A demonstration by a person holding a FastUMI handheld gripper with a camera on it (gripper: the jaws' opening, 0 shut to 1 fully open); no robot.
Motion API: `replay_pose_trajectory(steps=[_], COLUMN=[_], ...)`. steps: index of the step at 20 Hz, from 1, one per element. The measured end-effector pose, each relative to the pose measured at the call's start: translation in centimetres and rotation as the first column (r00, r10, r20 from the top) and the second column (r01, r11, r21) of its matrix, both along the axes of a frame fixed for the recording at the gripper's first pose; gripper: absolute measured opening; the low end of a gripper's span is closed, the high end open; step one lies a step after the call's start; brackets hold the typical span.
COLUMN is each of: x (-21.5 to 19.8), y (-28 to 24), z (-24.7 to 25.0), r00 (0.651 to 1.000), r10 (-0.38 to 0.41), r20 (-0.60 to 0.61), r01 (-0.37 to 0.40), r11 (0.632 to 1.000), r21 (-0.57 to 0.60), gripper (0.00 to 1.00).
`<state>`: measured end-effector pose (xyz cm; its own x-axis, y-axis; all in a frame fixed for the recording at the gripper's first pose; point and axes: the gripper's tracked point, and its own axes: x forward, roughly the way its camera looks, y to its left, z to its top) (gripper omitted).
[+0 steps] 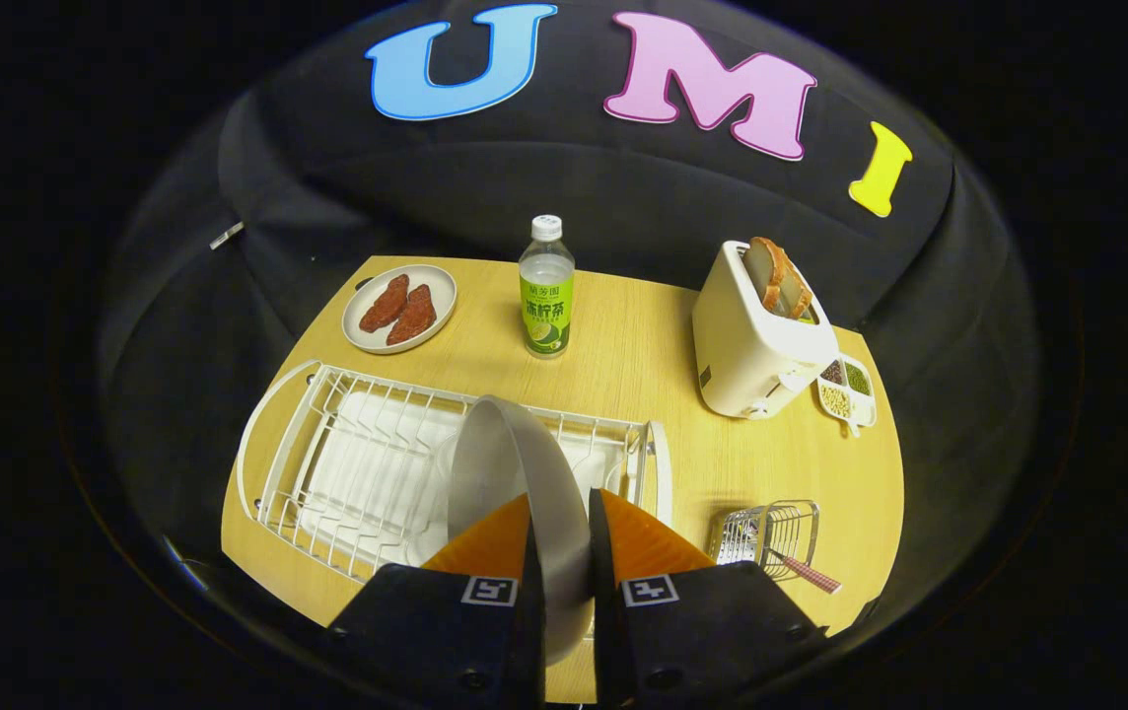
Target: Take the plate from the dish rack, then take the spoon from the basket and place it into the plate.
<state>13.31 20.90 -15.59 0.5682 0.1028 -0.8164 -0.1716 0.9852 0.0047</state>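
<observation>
Above dish rack: tool clamps plate; toaster, basket rightward.

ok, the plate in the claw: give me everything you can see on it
The plate is plain grey, matte, ceramic-looking, with a smooth rounded rim. It stands on edge, seen nearly edge-on, its rim arching up ahead of the fingers. The claw is shut on its lower part, one finger pressing each face. It sits over the white wire rack; whether it touches the wires is hidden. No chips or food visible.
</observation>
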Motion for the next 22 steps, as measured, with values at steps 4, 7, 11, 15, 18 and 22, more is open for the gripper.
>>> replay_pose_trajectory(steps=[4,7,11,15,18,22], x=[-0.8,-2.0,-4.5,-8.2,-11.3,-15.8], y=[-0.8,-1.9,-4.3,-7.6,-10.5,-15.7], z=[2.7,5.3,7.7,7.9,7.7,4.2], r00=[0.999,0.998,0.996,0.998,0.997,0.999], r10=[0.022,0.036,0.048,0.037,0.048,0.045], r20=[0.023,0.051,0.078,0.052,0.062,0.005], r01=[-0.024,-0.045,-0.069,-0.054,-0.071,-0.042], r11=[0.994,0.980,0.952,0.921,0.890,0.891], r21=[0.105,0.196,0.298,0.387,0.451,0.451], gripper=[0.24,0.24,0.24,0.24,0.23,0.23])
